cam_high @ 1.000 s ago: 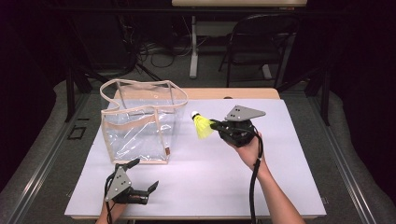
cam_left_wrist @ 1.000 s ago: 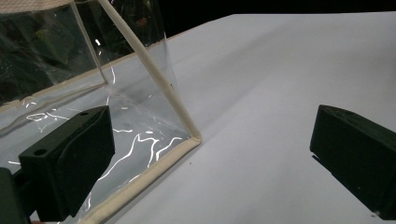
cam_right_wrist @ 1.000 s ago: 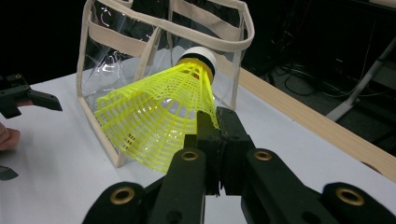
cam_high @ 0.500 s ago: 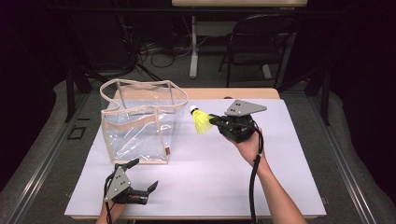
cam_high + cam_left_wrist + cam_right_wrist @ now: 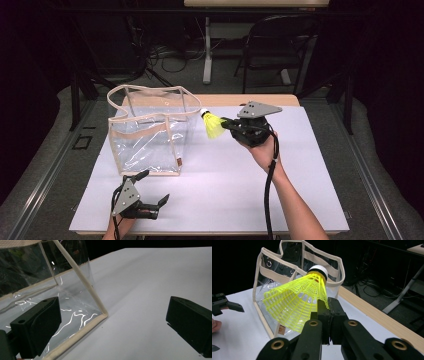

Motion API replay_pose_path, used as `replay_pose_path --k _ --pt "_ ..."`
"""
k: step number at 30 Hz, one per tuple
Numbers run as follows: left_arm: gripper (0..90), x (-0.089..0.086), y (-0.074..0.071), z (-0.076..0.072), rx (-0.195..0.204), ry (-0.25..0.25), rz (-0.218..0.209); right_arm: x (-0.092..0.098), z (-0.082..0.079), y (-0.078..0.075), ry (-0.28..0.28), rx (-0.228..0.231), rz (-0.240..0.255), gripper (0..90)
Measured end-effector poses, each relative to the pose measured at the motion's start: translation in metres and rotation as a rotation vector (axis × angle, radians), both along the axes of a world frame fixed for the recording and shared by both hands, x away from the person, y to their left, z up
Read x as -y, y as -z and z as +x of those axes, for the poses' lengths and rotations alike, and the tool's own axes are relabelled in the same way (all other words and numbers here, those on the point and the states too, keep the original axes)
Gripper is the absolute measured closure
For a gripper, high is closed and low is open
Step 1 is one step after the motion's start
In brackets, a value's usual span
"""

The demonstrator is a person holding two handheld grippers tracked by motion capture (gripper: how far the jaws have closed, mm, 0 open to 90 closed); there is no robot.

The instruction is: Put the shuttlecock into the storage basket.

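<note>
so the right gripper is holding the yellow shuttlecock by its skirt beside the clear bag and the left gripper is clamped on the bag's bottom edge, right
Not quite. The left gripper is not clamped on the clear bag: the left gripper view shows its jaws wide apart with nothing between them, the bag's corner just ahead. The rest holds: the right gripper pinches the skirt of the yellow shuttlecock beside the bag.

shuttlecock (image 5: 214, 125): yellow mesh skirt, white cork tip, tilted
place: just beside the clear bag's (image 5: 147, 131) upper right rim
</note>
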State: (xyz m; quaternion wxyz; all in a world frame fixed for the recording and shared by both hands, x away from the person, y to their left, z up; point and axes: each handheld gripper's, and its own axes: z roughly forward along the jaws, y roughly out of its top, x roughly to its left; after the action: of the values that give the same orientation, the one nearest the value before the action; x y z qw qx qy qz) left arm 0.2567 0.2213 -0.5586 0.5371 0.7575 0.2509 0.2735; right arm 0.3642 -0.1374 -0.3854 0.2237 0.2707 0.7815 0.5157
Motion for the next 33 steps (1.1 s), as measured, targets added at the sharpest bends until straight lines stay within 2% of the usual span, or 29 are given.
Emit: replay_pose_path --k 5,33 --pt "0.0 0.0 0.0 0.0 0.001 0.001 0.002 -0.001 0.002 -0.004 -0.001 0.002 0.008 89.1" --pt "0.0 0.0 0.0 0.0 0.002 0.002 0.0 -0.022 0.014 -0.025 -0.017 0.026 -0.021 89.1"
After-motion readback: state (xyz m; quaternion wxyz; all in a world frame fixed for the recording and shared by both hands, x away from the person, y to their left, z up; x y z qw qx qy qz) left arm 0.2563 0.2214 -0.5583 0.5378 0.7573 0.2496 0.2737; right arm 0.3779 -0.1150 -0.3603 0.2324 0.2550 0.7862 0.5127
